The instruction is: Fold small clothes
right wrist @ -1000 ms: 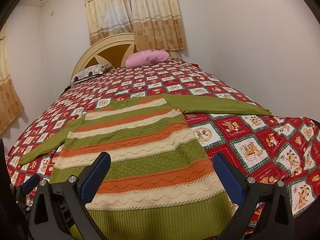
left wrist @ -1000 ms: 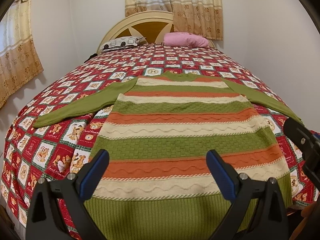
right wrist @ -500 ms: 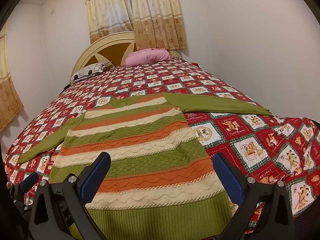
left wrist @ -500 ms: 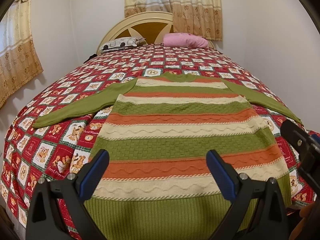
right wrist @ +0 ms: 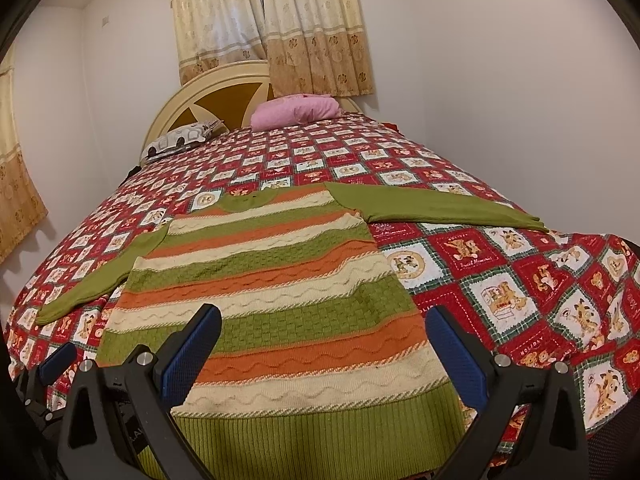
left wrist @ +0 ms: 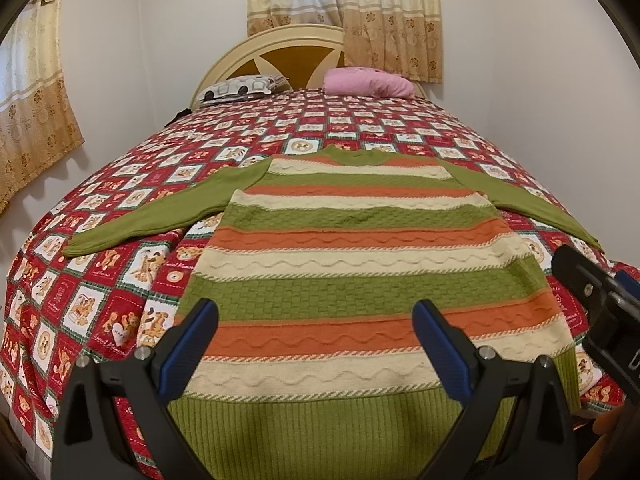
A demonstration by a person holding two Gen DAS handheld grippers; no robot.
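Left wrist view: almost nothing has changed since before. The knitted sweater [left wrist: 360,264], striped green, orange and cream, lies flat on the bed's red teddy-bear quilt [left wrist: 120,280], sleeves spread. Both the left gripper [left wrist: 316,340] and right gripper [right wrist: 324,344] hover near its ribbed hem, fingers wide apart, seemingly not touching. A pink pillow [left wrist: 368,82] sits by the headboard.

The quilted bed [left wrist: 132,184] carries a spread striped sweater [left wrist: 360,264], a pink pillow [left wrist: 368,82] and perhaps a second pillow [left wrist: 240,88].
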